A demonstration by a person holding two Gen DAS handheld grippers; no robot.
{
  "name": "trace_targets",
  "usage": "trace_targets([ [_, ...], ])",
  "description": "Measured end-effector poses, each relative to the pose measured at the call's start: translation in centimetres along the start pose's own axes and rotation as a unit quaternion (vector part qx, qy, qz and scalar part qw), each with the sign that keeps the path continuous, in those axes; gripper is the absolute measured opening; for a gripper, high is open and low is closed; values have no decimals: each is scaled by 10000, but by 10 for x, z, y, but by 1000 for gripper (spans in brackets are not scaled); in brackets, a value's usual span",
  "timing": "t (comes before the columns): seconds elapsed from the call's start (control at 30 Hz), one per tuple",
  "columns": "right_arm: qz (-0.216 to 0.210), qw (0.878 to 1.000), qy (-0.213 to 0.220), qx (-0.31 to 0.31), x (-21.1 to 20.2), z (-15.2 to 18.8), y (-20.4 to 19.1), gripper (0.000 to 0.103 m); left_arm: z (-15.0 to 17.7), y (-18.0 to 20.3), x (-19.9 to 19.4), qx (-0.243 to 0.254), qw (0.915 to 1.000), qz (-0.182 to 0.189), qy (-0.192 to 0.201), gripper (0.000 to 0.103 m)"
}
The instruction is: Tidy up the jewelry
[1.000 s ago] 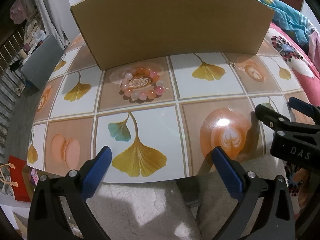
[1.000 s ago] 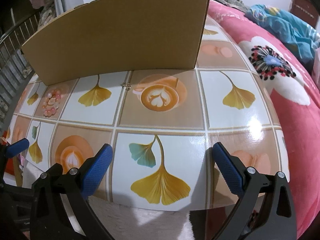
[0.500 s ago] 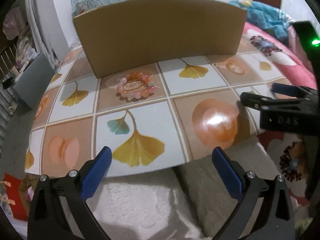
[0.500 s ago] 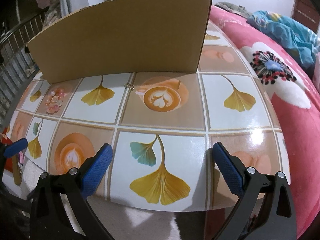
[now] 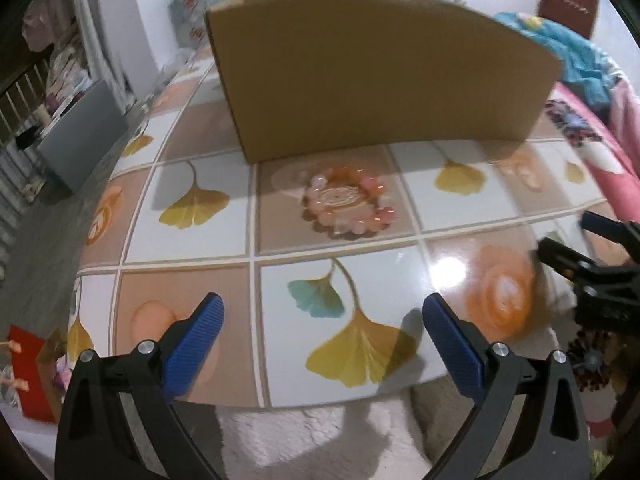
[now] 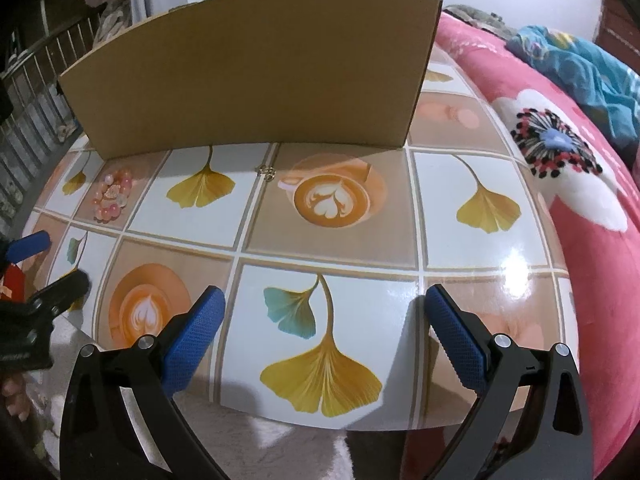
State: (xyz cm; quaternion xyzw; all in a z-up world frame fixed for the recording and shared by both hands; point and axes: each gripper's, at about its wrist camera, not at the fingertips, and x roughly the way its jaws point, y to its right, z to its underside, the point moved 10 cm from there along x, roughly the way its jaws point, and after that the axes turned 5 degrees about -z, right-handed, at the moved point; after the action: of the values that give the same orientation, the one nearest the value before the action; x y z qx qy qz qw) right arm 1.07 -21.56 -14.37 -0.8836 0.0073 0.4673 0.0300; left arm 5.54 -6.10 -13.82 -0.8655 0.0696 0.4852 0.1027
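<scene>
A pink and orange bead bracelet lies on the patterned table just in front of a cardboard box; it also shows at the far left in the right wrist view. A small metal piece of jewelry lies near the box in the right wrist view. My left gripper is open and empty above the table's near edge, short of the bracelet. My right gripper is open and empty over the near edge too.
The table carries a ginkgo-leaf and coffee-cup print. A pink flowered blanket lies on the right. A grey box and railing stand at the left. White fluffy rug lies below the table's edge.
The left gripper has moved forward and to the left, so the bracelet and box look larger and nearer. The right gripper has moved in slightly. Both stay open.
</scene>
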Motion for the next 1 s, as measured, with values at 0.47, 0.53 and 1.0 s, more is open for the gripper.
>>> trace_targets([
  [0.47, 27, 9993, -368, 32, 8, -6, 4, 95, -3, -2, 5, -159, 9997, -64, -150, 98],
  [0.53, 28, 9992, -397, 25, 9, -7, 5, 95, -5, -2, 6, -156, 9997, -68, -161, 98],
  [1.0, 28, 9992, -403, 27, 8, -7, 6, 95, -4, -2, 5, -143, 9997, -76, -178, 98],
])
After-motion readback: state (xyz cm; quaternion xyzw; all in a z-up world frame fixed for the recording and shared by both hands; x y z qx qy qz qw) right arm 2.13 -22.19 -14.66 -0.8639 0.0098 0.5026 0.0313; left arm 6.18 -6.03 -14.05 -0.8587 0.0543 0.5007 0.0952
